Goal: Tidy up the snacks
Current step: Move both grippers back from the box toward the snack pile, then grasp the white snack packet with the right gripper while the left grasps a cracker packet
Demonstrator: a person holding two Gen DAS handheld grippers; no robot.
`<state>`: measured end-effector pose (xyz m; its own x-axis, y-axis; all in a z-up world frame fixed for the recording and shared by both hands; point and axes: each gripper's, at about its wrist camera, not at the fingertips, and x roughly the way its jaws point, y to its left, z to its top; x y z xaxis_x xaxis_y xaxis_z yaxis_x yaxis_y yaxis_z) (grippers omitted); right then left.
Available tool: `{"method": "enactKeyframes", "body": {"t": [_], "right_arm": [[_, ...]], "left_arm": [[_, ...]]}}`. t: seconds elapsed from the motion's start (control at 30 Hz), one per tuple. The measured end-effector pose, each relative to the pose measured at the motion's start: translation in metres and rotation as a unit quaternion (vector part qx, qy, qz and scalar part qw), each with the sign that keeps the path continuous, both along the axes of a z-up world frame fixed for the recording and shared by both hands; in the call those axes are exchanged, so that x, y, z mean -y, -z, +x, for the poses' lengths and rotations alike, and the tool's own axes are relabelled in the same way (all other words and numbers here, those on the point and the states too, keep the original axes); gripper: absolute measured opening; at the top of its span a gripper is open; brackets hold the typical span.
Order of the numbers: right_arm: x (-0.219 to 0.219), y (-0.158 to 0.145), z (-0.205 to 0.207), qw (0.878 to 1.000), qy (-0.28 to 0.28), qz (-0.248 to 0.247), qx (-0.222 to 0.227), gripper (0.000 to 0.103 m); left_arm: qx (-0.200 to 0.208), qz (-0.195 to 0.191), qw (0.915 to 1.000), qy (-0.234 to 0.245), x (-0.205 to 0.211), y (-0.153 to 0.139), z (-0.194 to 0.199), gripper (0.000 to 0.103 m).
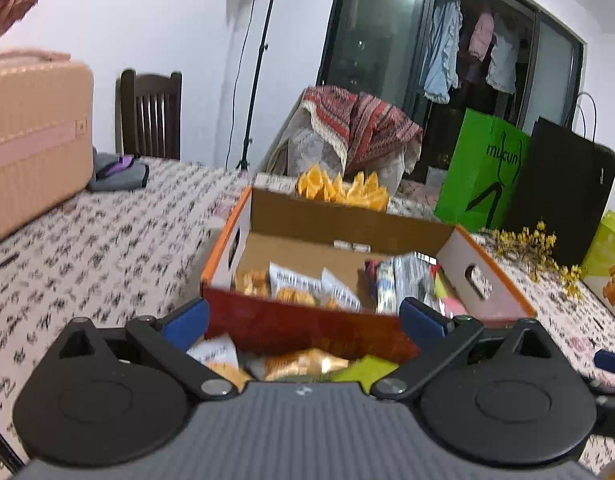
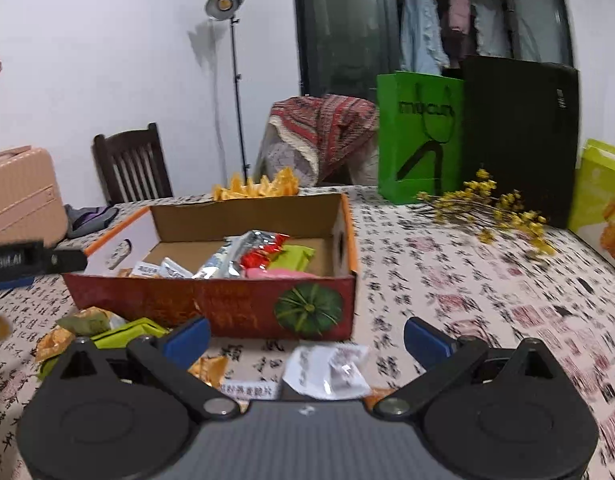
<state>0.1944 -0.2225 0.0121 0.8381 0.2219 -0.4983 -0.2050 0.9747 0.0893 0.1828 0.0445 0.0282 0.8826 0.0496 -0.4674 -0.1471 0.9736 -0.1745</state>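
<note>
Hovering, L gripper (image 1: pixel 303 318): jaws wide, gripping nothing, near box (image 1: pixel 307 328) front wall.
Hovering, R gripper (image 2: pixel 307 338): jaws wide, empty, over white packet (image 2: pixel 327 372).
Sitting in box: snack packs (image 2: pixel 243 260).

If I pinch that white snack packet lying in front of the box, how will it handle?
The white snack packet looks thin and crinkled, so probably floppy and light. Its glossy film may slip. It lies flat on the tablecloth, so it should slide, not roll.
</note>
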Motion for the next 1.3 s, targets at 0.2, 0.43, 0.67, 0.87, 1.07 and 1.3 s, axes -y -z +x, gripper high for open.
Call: {"method": "enactKeyframes", "body": {"t": [0.2, 0.43, 0.67, 0.87, 1.07, 1.3], "right_arm": [[0.009, -0.007, -0.015, 1.0, 0.007, 0.011, 0.019, 0.103], [0.013, 0.0, -0.026, 1.0, -0.01, 0.017, 0.016, 0.103], [0.022, 0.022, -0.036, 0.999, -0.018, 0.025, -0.007, 0.103], [0.029, 0.031, -0.031, 0.999, -0.023, 0.027, -0.022, 0.103], [0.023, 0.024, -0.004, 0.998, -0.042, 0.039, -0.037, 0.102], [0.008, 0.035, 0.044, 0.995, -0.034, 0.024, -0.095, 0.098]], "left_arm": [[0.0, -0.023, 0.9997, 0.005, -0.013, 0.003, -0.022, 0.103], [-0.004, -0.019, 0.9998, 0.008, -0.015, 0.006, -0.046, 0.103], [-0.025, -0.008, 0.9996, 0.014, -0.009, 0.016, -0.062, 0.103], [-0.034, 0.004, 0.9994, 0.01, -0.003, 0.014, -0.073, 0.103], [-0.035, 0.01, 0.9992, 0.017, 0.016, 0.011, -0.066, 0.103], [-0.041, 0.016, 0.9989, 0.013, 0.027, 0.013, -0.062, 0.103]]}}
